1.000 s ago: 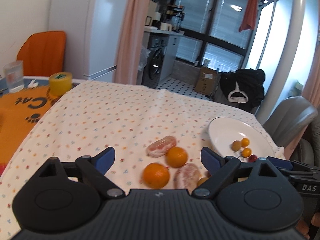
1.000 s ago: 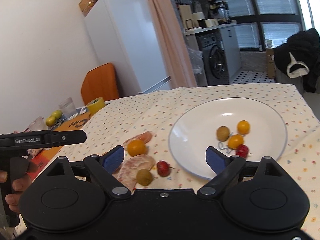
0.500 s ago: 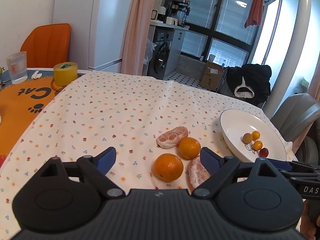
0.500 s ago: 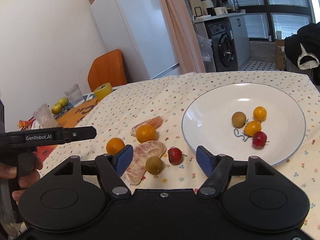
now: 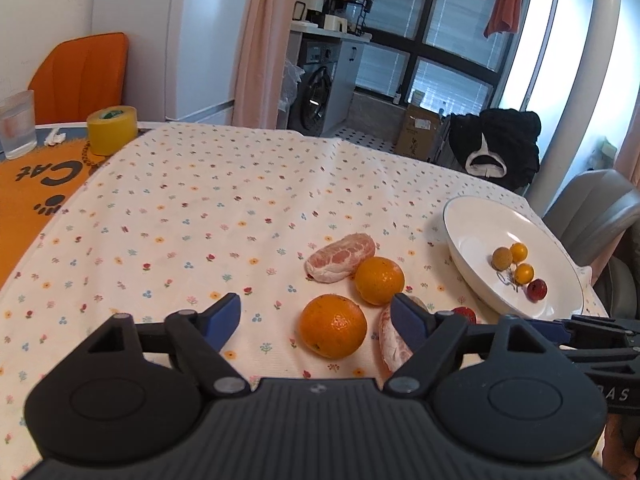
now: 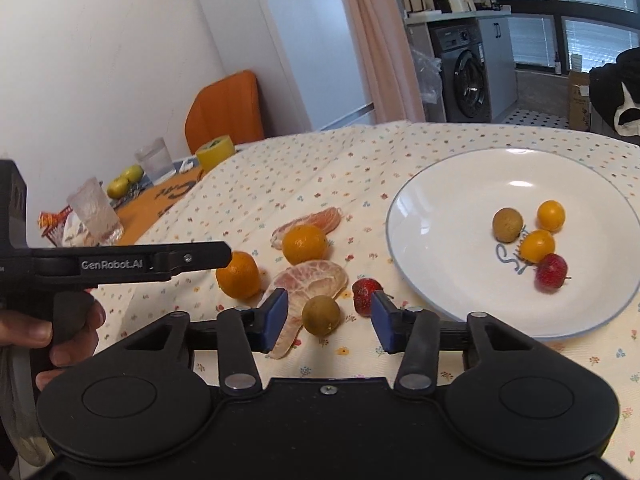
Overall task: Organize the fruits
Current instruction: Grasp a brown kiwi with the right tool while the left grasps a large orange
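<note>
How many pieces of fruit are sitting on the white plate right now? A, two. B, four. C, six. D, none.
B: the white plate holds four small fruits, a brownish round one, two little orange ones and a red one; the rest of the fruit lies on the tablecloth.

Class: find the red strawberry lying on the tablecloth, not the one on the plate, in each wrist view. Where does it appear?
Left wrist: strawberry, lower right, half hidden behind the left gripper's right finger.
Right wrist: strawberry, centre, just beyond the right gripper's right finger.
Shared landmark: white plate.
</note>
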`<move>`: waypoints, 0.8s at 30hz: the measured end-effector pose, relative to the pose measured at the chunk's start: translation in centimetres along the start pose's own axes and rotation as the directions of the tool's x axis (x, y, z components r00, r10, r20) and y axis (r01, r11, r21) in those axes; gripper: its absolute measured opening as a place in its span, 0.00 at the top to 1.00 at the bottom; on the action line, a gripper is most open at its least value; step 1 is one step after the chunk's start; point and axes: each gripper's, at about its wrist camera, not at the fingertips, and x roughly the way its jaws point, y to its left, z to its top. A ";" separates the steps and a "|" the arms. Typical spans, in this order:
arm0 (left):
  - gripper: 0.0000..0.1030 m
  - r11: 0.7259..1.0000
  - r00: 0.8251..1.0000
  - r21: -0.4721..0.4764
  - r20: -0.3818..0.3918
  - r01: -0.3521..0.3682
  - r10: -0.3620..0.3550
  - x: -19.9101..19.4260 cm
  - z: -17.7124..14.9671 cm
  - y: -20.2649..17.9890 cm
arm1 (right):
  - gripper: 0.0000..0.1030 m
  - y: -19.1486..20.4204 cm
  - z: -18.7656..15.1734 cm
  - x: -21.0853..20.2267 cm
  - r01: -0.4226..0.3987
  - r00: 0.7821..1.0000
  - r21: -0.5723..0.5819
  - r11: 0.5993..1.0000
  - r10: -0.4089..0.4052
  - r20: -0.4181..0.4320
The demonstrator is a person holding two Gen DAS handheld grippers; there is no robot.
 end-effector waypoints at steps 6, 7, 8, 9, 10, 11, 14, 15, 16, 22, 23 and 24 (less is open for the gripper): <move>0.40 1.000 0.999 0.008 -0.045 0.019 -0.019 1.6 -0.4 -0.1 | 0.64 0.3 -0.2 1.0 -0.015 0.999 -0.011 1.000 0.014 -0.037; 0.41 1.000 0.999 0.004 -0.051 0.018 -0.018 1.8 -0.4 0.0 | 0.66 0.3 -0.2 1.3 -0.014 0.999 -0.009 1.000 0.014 -0.043; 0.42 1.000 0.998 0.004 -0.055 0.017 -0.017 2.0 -0.5 0.1 | 0.67 0.3 -0.2 1.5 -0.014 0.999 -0.009 1.000 0.013 -0.049; 0.42 1.000 0.998 0.005 -0.055 0.019 -0.019 2.2 -0.5 0.2 | 0.67 0.3 -0.1 1.6 -0.016 0.998 -0.010 1.000 0.016 -0.053; 0.42 1.000 0.998 0.003 -0.056 0.024 -0.024 2.3 -0.5 0.3 | 0.67 0.4 -0.1 1.8 -0.018 0.998 -0.011 1.000 0.017 -0.055; 0.42 1.000 0.998 0.005 -0.059 0.028 -0.028 2.4 -0.5 0.3 | 0.67 0.5 0.0 1.9 -0.018 0.998 -0.013 1.000 0.017 -0.056; 0.43 0.999 0.997 0.011 -0.068 0.034 -0.033 2.8 -0.4 0.3 | 0.67 0.5 0.4 2.2 -0.021 0.998 -0.019 1.000 0.020 -0.061; 0.46 0.999 0.997 0.012 -0.070 0.040 -0.039 2.9 -0.4 0.3 | 0.67 0.5 0.5 2.4 -0.022 0.998 -0.017 1.000 0.021 -0.061; 0.47 0.999 0.996 0.012 -0.072 0.045 -0.044 2.9 -0.4 0.3 | 0.67 0.5 0.5 2.5 -0.024 0.998 -0.016 1.000 0.023 -0.063; 0.60 0.998 0.995 0.024 -0.087 0.058 -0.055 3.2 -0.6 0.1 | 0.71 0.7 0.4 3.1 -0.027 0.996 -0.036 0.999 0.024 -0.083; 0.60 0.998 0.995 0.025 -0.088 0.057 -0.054 3.2 -0.6 0.0 | 0.74 0.7 0.4 3.1 -0.021 0.996 -0.041 0.999 0.018 -0.082; 0.60 0.998 0.995 0.023 -0.089 0.054 -0.052 3.1 -0.6 0.0 | 0.79 0.7 0.4 3.0 -0.014 0.997 -0.046 0.999 0.010 -0.080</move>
